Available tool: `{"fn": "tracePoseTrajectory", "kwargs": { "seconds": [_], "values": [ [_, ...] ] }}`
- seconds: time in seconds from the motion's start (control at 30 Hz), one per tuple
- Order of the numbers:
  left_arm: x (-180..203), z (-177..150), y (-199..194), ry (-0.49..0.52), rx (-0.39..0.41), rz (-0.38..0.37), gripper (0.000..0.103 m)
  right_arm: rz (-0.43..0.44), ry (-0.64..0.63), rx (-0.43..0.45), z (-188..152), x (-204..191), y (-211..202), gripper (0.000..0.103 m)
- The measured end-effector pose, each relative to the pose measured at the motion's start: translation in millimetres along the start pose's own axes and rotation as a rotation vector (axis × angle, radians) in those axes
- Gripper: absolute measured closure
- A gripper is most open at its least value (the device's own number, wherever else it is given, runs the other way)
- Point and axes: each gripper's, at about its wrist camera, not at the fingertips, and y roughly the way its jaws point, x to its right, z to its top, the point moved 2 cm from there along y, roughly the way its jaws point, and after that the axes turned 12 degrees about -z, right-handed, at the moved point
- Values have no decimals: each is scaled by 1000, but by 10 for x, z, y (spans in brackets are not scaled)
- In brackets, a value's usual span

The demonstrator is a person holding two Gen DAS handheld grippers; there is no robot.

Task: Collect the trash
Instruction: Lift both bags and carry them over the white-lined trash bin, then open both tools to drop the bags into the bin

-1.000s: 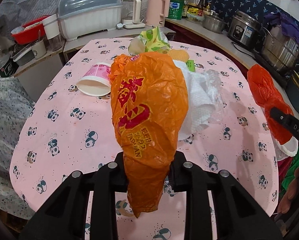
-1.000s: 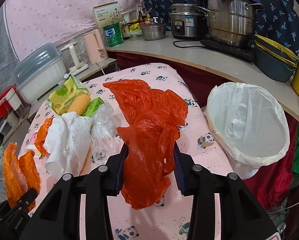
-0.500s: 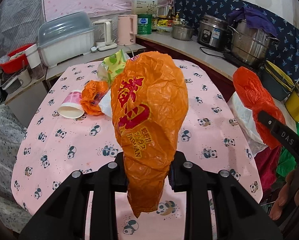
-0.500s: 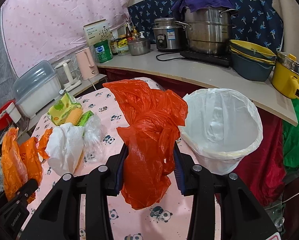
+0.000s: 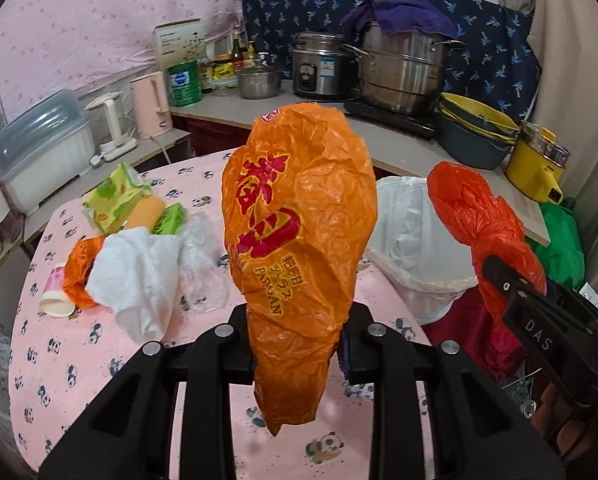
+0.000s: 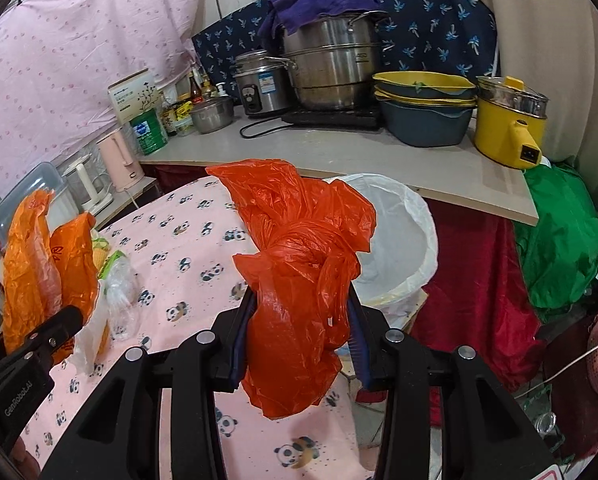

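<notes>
My left gripper [image 5: 297, 344] is shut on a crumpled orange printed plastic bag [image 5: 299, 236], held up above the pink panda tablecloth [image 5: 79, 360]. In the right wrist view my right gripper [image 6: 299, 340] is shut on a red plastic bag [image 6: 299, 272]. A white-lined trash bin [image 6: 403, 240] stands just off the table's right edge, behind and to the right of the red bag; the left wrist view shows the bin [image 5: 411, 248] too. The red bag [image 5: 483, 220] and right gripper sit at the right of the left wrist view. The orange bag [image 6: 39, 264] shows at the left of the right wrist view.
More trash lies on the table: a white paper towel [image 5: 139, 264], clear plastic wrap [image 5: 203, 264], green-yellow packets [image 5: 119, 196], a small orange bag [image 5: 79, 272], a pink paper cup [image 5: 57, 296]. A counter [image 6: 339, 152] behind holds pots, kettles and basins. A green bag [image 6: 559, 240] hangs at right.
Both grippers have swung right and up a little with their bags, toward the white-lined bin, which now sits closer behind the bags. The trash pile has slid to the left of view.
</notes>
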Motion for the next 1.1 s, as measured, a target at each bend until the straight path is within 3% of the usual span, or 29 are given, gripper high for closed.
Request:
{"fn": "tracePoseTrajectory", "kwargs": {
  "seconds": [0.43, 0.77, 0.9, 0.93, 1.0, 1.1],
  "values": [
    [798, 370, 939, 199, -77, -217, 72, -90, 76, 1, 159, 590, 305, 64],
    [838, 489, 1621, 149, -171, -358, 68, -85, 70, -13, 368, 610, 635, 63],
    [792, 539, 1774, 114, -170, -394, 51, -71, 75, -25, 467, 564, 807, 61],
    [777, 555, 1800, 112, -162, -382, 49, -72, 78, -25, 488, 560, 845, 60],
    [729, 589, 1843, 103, -145, -353, 35, -72, 87, -22, 529, 555, 912, 59],
    [613, 642, 1879, 65, -131, -349, 31, -57, 97, -18, 588, 537, 999, 54]
  ]
}}
